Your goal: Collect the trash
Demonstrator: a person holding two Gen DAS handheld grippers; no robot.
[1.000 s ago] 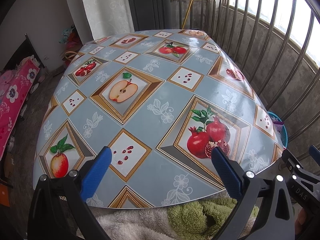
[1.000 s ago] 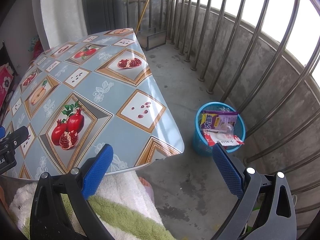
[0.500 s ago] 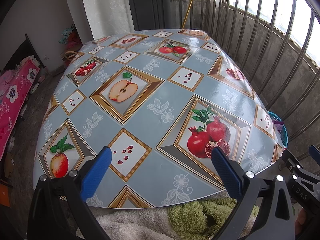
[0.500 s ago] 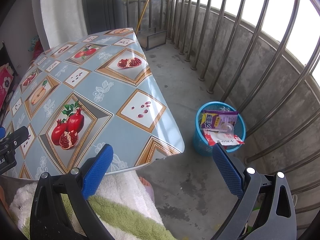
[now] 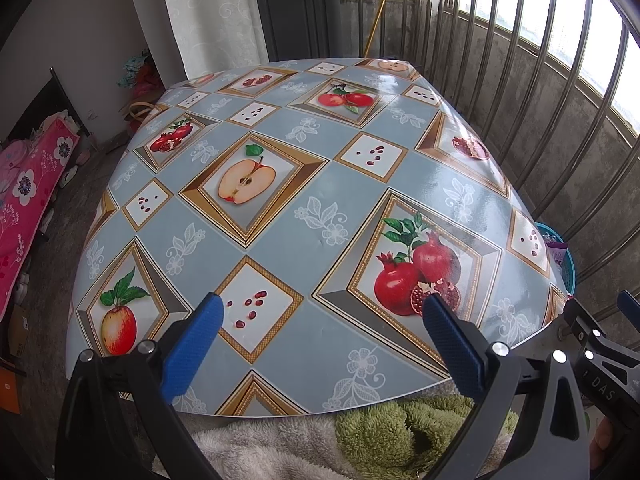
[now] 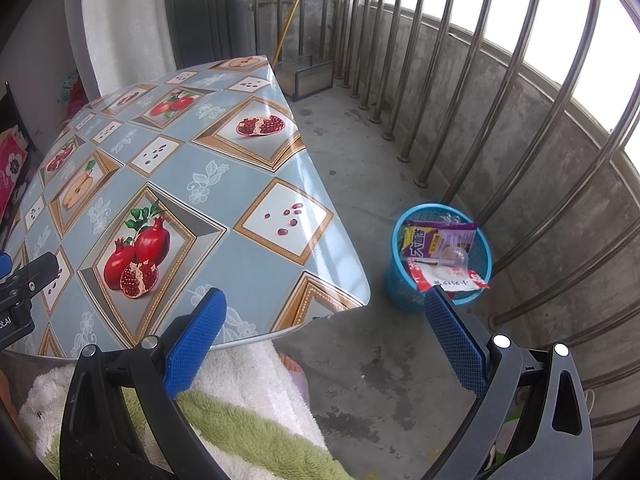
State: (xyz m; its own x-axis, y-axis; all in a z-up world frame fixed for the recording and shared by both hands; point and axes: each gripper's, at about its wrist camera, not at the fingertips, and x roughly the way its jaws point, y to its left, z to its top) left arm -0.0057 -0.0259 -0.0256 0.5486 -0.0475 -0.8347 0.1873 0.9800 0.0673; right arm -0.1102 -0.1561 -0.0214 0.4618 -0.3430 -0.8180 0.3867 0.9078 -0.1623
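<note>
Beside the bench's right edge, on the concrete floor [image 6: 360, 380], a blue bin [image 6: 404, 292] is standing against the railing [image 6: 472, 92], and the trash is being seen inside it: a purple wrapper [image 6: 438, 240], a red-and-white wrapper [image 6: 452, 280] and a clear plastic piece [image 6: 454, 258]. The bin is lying ahead and slightly right of the right gripper [image 6: 326, 320], close to its right finger in the view, so the right hand is judged the nearer one; from the left gripper [image 5: 322, 322] only the bin's rim is being glimpsed past the bench corner. The wrappers are lying roughly flat across the bin mouth, their long sides running across the view.

Both pairs of fingers are being held spread wide, with nothing between them. No loose trash is being seen on the bench [image 5: 320, 184], whose glossy fruit-print cover is showing bare in both views, so collection is judged finished or nearly so. A fluffy green-and-white garment [image 6: 248, 420] is filling the near edge below the grippers. A curtain [image 5: 208, 20] and a pink bed cover [image 5: 24, 200] are being seen to the left.
</note>
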